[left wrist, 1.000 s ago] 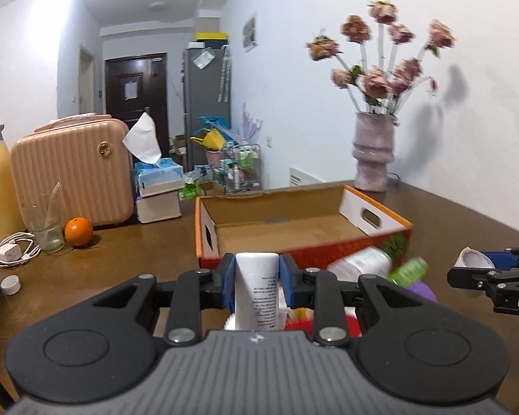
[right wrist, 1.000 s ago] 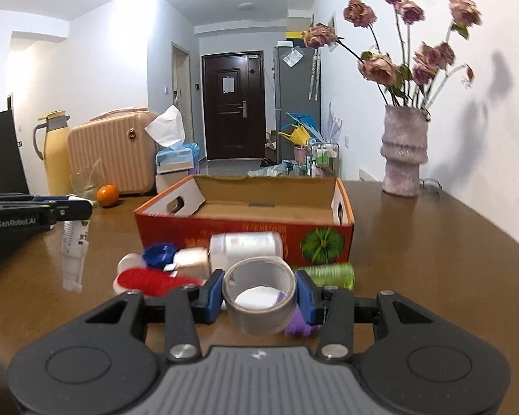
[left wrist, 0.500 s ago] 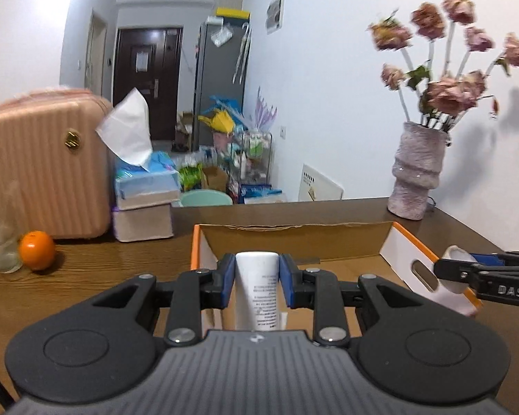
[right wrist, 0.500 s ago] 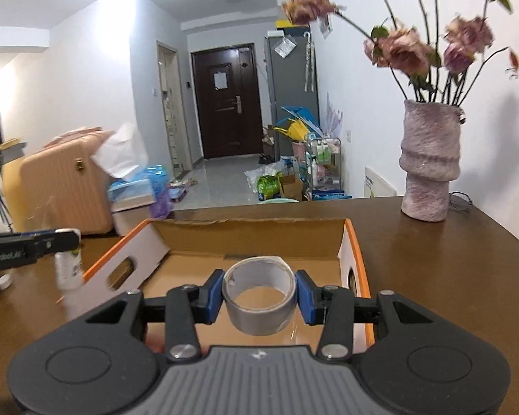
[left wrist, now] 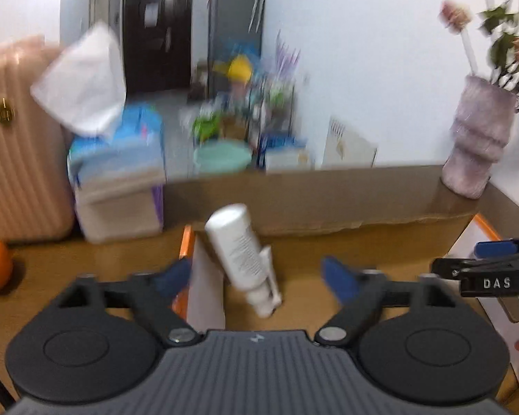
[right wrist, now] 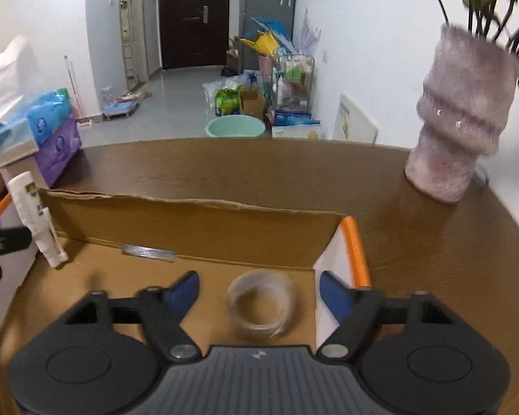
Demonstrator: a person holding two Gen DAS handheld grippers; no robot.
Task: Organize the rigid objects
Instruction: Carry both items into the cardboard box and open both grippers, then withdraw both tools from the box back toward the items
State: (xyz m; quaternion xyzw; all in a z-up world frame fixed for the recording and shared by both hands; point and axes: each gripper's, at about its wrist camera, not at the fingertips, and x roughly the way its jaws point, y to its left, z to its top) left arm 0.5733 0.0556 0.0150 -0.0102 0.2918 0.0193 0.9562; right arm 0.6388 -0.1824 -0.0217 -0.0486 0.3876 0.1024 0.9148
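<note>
Left wrist view: left gripper (left wrist: 257, 275) fingers spread wide, holding nothing; white plastic tube bottle (left wrist: 240, 247) at frame centre, tilted cap-down inside the orange-edged cardboard box (left wrist: 328, 204), apparently free of the fingers. Best now to lift straight up, clear of the box's near wall. Right wrist view: right gripper (right wrist: 259, 294) fingers likewise wide apart and empty; grey tape roll (right wrist: 259, 307) blurred between them at lower centre, over the box floor beside the right wall. Withdraw upward without clipping that wall; purple ribbed vase (right wrist: 462, 138) on the tabletop, upper right, well apart.
</note>
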